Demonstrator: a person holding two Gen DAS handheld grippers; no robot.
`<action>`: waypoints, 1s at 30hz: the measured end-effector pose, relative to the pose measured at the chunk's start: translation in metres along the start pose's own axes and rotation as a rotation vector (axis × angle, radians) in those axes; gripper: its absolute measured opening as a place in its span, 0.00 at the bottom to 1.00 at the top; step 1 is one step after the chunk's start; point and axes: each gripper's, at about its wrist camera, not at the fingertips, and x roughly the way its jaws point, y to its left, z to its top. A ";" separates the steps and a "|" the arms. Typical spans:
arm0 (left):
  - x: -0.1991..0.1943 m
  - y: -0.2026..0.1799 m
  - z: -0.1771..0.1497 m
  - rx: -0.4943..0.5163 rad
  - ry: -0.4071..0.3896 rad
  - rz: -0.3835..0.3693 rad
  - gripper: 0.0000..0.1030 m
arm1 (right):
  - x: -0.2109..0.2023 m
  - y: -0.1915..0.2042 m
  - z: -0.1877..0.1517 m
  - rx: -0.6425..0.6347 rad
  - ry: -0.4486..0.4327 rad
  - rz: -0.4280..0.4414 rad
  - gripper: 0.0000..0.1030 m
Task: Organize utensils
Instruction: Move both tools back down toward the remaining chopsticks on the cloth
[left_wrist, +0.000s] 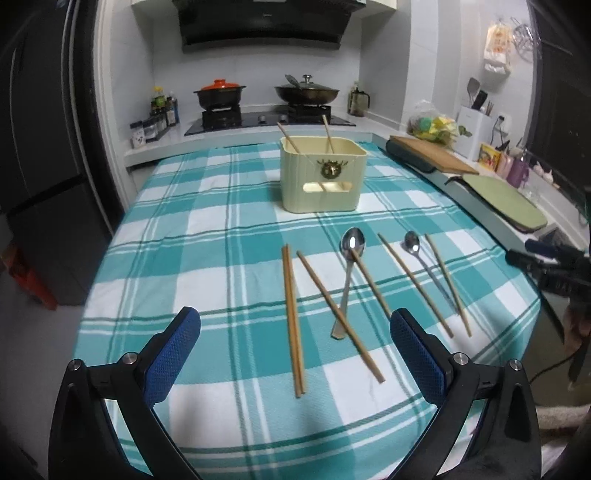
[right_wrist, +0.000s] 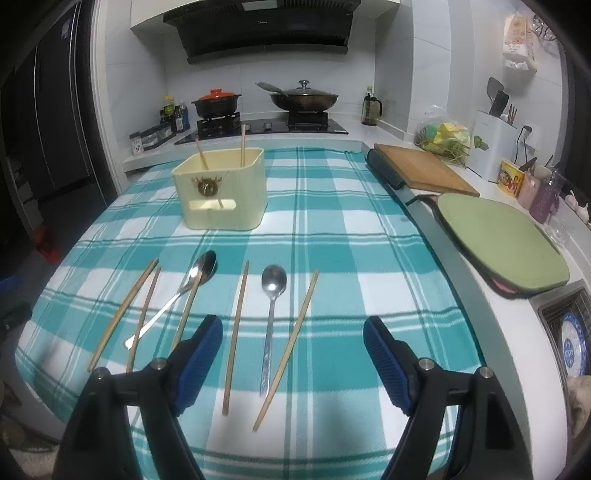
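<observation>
Both grippers hover with jaws apart and empty on the near side of the cream utensil holder (right_wrist: 221, 188); the right gripper (right_wrist: 293, 363) is nearer the small spoon (right_wrist: 271, 317), whose handle points lengthwise toward it, while the left gripper (left_wrist: 295, 354) faces the paired chopsticks (left_wrist: 293, 321).

Dim cool light, fisheye-warped, dark corners

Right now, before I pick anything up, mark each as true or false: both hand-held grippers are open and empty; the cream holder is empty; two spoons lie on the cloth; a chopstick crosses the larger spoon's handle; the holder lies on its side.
1. Left hand-held gripper and right hand-held gripper are open and empty: true.
2. Cream holder is empty: false, two chopsticks stand in it.
3. Two spoons lie on the cloth: true.
4. A chopstick crosses the larger spoon: true.
5. Holder lies on its side: false, upright.
</observation>
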 end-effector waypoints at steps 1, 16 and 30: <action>0.000 -0.004 -0.001 -0.002 -0.014 0.010 0.99 | -0.002 0.005 -0.006 -0.022 -0.003 -0.005 0.78; -0.019 0.016 -0.033 -0.140 -0.026 0.104 0.99 | -0.023 0.064 -0.028 -0.179 -0.156 -0.008 0.78; 0.026 0.062 -0.037 -0.203 0.037 0.214 0.99 | -0.012 0.035 -0.031 -0.089 -0.149 -0.006 0.78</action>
